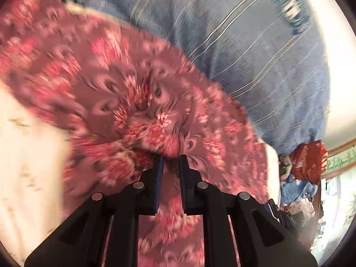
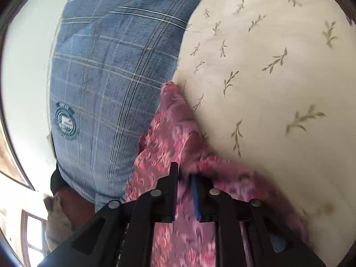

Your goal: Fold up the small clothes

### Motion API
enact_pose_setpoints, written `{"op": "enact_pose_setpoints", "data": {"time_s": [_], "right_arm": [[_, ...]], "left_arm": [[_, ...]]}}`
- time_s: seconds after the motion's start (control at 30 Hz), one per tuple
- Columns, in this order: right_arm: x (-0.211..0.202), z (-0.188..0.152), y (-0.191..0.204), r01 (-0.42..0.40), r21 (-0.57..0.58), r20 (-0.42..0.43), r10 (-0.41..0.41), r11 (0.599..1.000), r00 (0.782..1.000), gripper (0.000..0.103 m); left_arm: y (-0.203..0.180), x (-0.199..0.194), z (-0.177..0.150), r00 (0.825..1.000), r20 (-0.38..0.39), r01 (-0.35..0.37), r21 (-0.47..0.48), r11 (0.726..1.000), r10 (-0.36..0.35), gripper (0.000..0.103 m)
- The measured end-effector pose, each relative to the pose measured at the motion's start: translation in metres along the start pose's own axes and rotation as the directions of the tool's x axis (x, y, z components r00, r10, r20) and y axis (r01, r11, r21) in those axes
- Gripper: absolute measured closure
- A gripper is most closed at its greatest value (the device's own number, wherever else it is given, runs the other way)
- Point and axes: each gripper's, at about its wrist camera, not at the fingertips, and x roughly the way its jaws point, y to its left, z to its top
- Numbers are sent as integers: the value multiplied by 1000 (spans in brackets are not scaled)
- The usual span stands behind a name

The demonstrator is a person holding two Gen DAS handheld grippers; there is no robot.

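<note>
A small pink garment with a red flower print (image 1: pixel 124 84) fills the middle of the left wrist view, blurred and bunched into folds. My left gripper (image 1: pixel 170 158) is shut on a gathered fold of it at the fingertips. In the right wrist view the same pink floral cloth (image 2: pixel 169 133) runs up from the jaws in a narrow ridge. My right gripper (image 2: pixel 183 171) is shut on its edge, with cloth hanging down between and under the fingers. The garment lies over a cream sheet with green sprigs (image 2: pixel 267 66).
A blue plaid blanket (image 1: pixel 255 55) with a round crest (image 2: pixel 65 122) lies beyond the garment. Red and blue items are heaped (image 1: pixel 307 166) at the bed's right edge. A window (image 2: pixel 33 233) and a pale wall sit at the lower left of the right wrist view.
</note>
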Motion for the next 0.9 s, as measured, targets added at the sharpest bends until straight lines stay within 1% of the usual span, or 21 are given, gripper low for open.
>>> {"op": "enact_pose_setpoints", "data": {"time_s": [0.07,0.1,0.13,0.17,0.2,0.23,0.27,0.33,0.37,0.4,0.43,0.47,0.5,0.53,0.6,0.63,0.67,0.73,0.8,0.87,0.9], "right_arm": [[-15,-1,12,-43,-54,28,45,998,999,86],[-20,-1,22,-57,-95,51,62,994,997,86],[-23,0,33,-58,-132,77,69,990,995,86],[-21,2,46,-60,-181,99,79,982,992,84],[-15,3,56,-52,-223,100,76,973,992,81],[-8,5,61,-36,-246,96,61,969,994,75],[6,5,67,-5,-271,84,29,963,996,74],[32,4,71,32,-310,46,-19,950,999,74],[51,0,69,83,-340,31,-77,937,997,74],[67,-3,62,144,-351,14,-149,925,989,73],[78,-5,54,188,-349,-7,-203,918,979,74],[83,-9,47,175,-361,8,-184,916,983,79],[76,-11,47,150,-375,50,-142,915,989,79],[75,-12,45,156,-363,30,-155,919,987,78],[71,-11,51,183,-338,29,-184,923,982,78],[69,-13,55,183,-341,28,-185,922,982,74],[69,-18,63,162,-359,18,-166,919,986,73],[73,-31,79,128,-411,-5,-142,903,990,70],[83,-43,87,116,-442,-30,-144,890,989,65],[101,-53,86,96,-426,-89,-147,900,985,57],[109,-58,80,96,-409,-102,-150,907,983,55]], "left_arm": [[-5,-25,2,999,41,31,24,999,-32,93],[-8,-33,5,997,53,48,27,998,-50,90],[-14,-38,9,996,63,63,35,997,-65,79],[-22,-39,14,995,68,72,58,996,-76,70],[-27,-35,16,995,73,61,67,996,-66,53],[-33,-26,17,996,82,34,75,997,-40,49],[-36,-13,21,997,74,6,85,996,-12,49],[-32,12,24,1000,16,-16,88,996,15,49],[-26,31,24,998,-30,-48,70,996,50,49],[-19,46,22,995,-67,-67,60,996,71,50],[-15,55,20,996,-66,-63,63,996,67,49],[-18,50,17,999,-8,-51,100,994,52,48],[-20,49,16,998,-9,-61,120,991,63,48],[-20,49,17,998,-22,-62,121,991,65,48],[-17,43,17,998,-43,-42,95,995,46,48],[-15,38,17,998,-55,-30,78,996,34,48],[-11,29,18,998,-55,-15,61,998,18,48],[-5,10,20,1000,-22,-15,51,999,16,48],[4,-14,25,999,30,-35,44,998,34,48],[20,-39,36,994,75,-78,29,997,75,48],[28,-50,40,991,94,-97,20,995,94,48]]}}
